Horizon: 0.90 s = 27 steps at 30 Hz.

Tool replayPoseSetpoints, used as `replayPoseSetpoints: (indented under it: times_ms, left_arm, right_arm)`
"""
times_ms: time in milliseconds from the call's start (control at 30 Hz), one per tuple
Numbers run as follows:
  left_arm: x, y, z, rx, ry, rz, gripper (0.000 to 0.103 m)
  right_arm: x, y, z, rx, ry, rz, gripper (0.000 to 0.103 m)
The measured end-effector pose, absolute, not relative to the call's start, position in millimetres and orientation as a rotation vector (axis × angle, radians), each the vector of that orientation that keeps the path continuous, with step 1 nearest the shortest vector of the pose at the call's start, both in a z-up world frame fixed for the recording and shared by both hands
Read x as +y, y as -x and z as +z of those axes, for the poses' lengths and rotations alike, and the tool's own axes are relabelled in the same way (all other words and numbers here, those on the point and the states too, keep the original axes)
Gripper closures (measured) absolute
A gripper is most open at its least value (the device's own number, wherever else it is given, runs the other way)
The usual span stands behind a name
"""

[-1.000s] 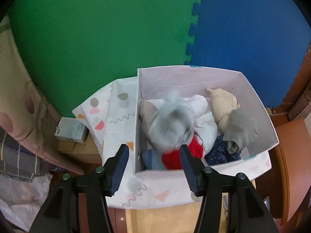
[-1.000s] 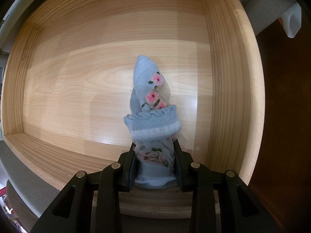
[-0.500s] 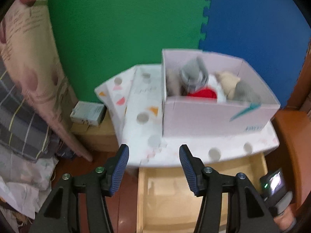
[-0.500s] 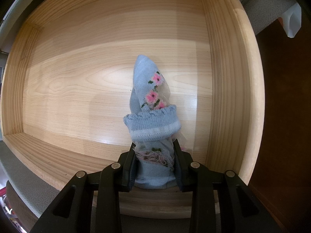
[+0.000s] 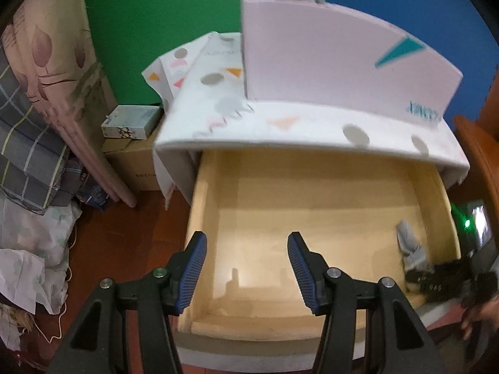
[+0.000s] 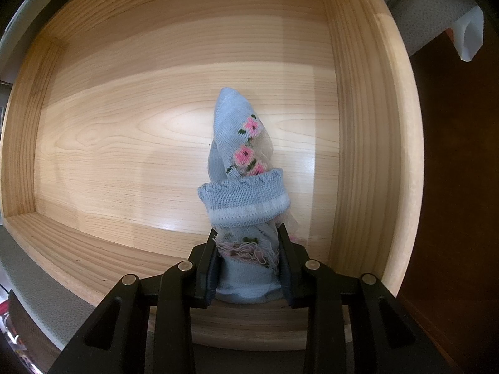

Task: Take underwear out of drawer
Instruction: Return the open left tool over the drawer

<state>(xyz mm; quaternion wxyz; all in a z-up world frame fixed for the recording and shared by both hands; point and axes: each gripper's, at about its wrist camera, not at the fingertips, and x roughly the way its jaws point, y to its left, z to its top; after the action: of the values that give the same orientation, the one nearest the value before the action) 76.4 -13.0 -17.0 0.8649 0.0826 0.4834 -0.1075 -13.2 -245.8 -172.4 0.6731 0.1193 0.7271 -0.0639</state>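
Observation:
The wooden drawer (image 5: 199,205) stands pulled out below the cloth-covered cabinet top. My left gripper (image 5: 247,240) hangs open over the drawer's front left part, with nothing between its blue pads. A light blue knitted garment (image 6: 246,199) with pink flowers and a frilled cuff is the only thing on the drawer's floor (image 6: 124,155). My right gripper (image 6: 248,240) points down and is shut on its lower end. In the left wrist view the same garment (image 5: 410,244) sits at the drawer's right side, with the black right gripper (image 5: 436,277) on it.
A pale pink box (image 5: 327,62) with clothes poking over its rim stands on the patterned cloth (image 5: 280,124) above the drawer. A small carton (image 5: 131,121) on a cardboard box (image 5: 134,162) and piled bedding (image 5: 31,124) lie to the left. Red-brown floor (image 5: 124,233) surrounds the drawer.
The left gripper has drawn back and sunk from above the pink box to the open drawer, still open. The right gripper and the garment in it have not moved.

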Motion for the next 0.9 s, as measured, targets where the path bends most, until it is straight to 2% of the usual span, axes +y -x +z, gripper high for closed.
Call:
replayPoseSetpoints:
  times_ms: [333,900]
  left_arm:
    - [-18.4,-69.1,-45.7,1.034,-0.202,-0.191,0.048]
    - [-0.6,-75.1,-53.7,1.054,-0.090,-0.105,0.048]
  right_arm:
    - [-243.9,12.5,-168.7,1.637,-0.265,-0.147,0.074]
    - [-233.0,9.7,-158.2,1.620,-0.198,-0.148,0.075]
